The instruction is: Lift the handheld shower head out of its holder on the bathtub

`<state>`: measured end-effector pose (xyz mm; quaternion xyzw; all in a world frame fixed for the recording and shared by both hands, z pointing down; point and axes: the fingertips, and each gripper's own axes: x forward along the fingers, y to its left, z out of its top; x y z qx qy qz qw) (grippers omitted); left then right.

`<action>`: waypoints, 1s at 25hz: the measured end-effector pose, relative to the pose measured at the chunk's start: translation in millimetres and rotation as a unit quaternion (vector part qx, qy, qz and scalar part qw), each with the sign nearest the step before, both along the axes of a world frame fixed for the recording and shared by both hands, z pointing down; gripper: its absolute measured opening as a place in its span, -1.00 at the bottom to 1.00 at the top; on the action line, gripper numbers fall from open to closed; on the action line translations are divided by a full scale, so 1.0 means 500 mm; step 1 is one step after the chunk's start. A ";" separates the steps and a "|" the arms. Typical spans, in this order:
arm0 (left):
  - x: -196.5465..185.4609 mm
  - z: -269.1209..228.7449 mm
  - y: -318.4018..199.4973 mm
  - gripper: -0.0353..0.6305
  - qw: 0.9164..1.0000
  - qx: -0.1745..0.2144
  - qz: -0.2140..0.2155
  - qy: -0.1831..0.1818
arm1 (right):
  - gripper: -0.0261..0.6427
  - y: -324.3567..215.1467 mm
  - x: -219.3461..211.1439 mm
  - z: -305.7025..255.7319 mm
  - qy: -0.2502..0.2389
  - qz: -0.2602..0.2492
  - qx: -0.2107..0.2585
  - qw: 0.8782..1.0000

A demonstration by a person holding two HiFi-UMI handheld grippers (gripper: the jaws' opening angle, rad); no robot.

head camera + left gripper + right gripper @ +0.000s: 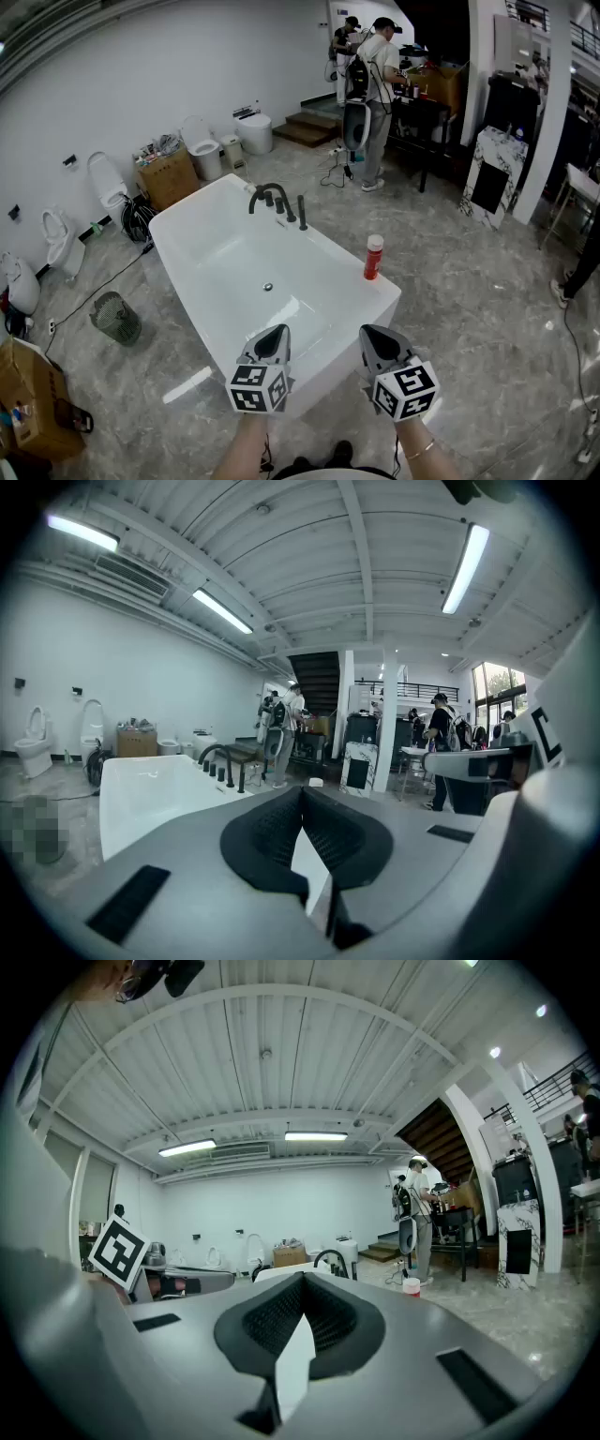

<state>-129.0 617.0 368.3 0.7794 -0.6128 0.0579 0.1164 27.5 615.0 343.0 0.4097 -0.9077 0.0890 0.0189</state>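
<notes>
A white freestanding bathtub (202,217) fills the middle of the head view. On its far rim stands a black faucet (265,194) with knobs, and the slim black handheld shower head (302,213) stands upright in its holder at the right end of that row. My left gripper (273,332) and right gripper (376,332) hover side by side over the tub's near end, far from the shower head. Both have their jaws together with nothing between them. The tub (141,785) and faucet (216,757) also show in the left gripper view, and the faucet (330,1259) in the right gripper view.
A red bottle with a white cap (374,257) stands on the tub's right rim. Toilets (201,142) and a cardboard box (169,175) line the left wall. A wire basket (116,317) sits on the floor. Two people (378,94) stand at a table behind the tub.
</notes>
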 end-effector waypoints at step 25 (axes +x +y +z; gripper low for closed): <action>0.077 0.032 -0.149 -0.83 1.000 -0.017 -0.014 -0.019 | -0.90 -0.100 0.080 0.046 -0.026 -0.023 -0.031 0.999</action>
